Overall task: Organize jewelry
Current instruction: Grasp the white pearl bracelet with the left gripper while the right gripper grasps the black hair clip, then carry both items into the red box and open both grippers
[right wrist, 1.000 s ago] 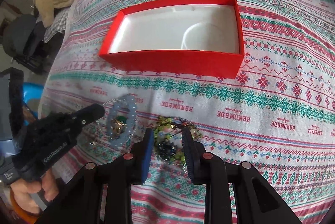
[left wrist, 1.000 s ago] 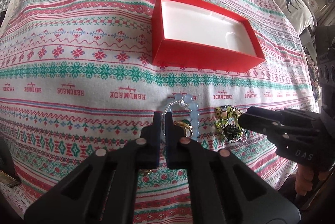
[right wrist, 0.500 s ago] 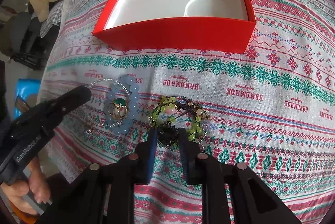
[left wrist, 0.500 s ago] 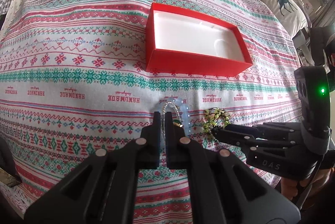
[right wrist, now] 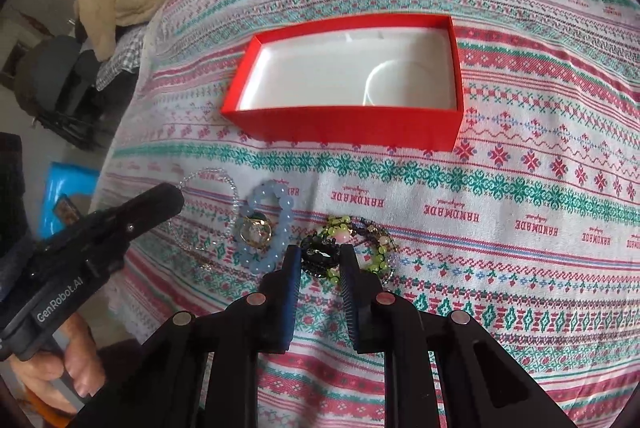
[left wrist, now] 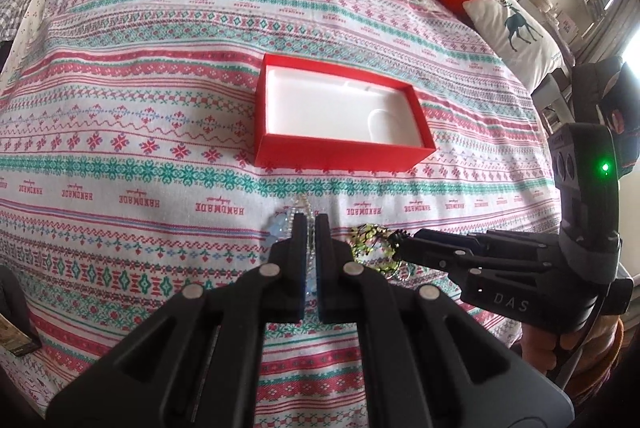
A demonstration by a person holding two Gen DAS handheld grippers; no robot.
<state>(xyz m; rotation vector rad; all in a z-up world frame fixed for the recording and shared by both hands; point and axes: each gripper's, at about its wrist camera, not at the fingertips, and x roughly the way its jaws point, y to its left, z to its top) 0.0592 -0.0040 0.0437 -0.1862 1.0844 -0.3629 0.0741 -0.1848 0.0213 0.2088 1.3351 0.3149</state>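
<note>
Jaws straddle black bracelet (right wrist: 318, 256); red box (right wrist: 348, 126) long axis crosswise.

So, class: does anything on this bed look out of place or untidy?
Yes. The jewelry lies loose on the cloth: a pale blue bead bracelet and a tangled green bead cluster lie in front of the red box, whose white interior holds nothing.

I'm seeing a red cardboard box (right wrist: 344, 126) showing white inside, pale blue bead bracelet (right wrist: 267, 224), green-and-black beaded bracelets (right wrist: 348, 248), and pink-green-white patterned knit-print bedspread (right wrist: 520, 228) glowing.
</note>
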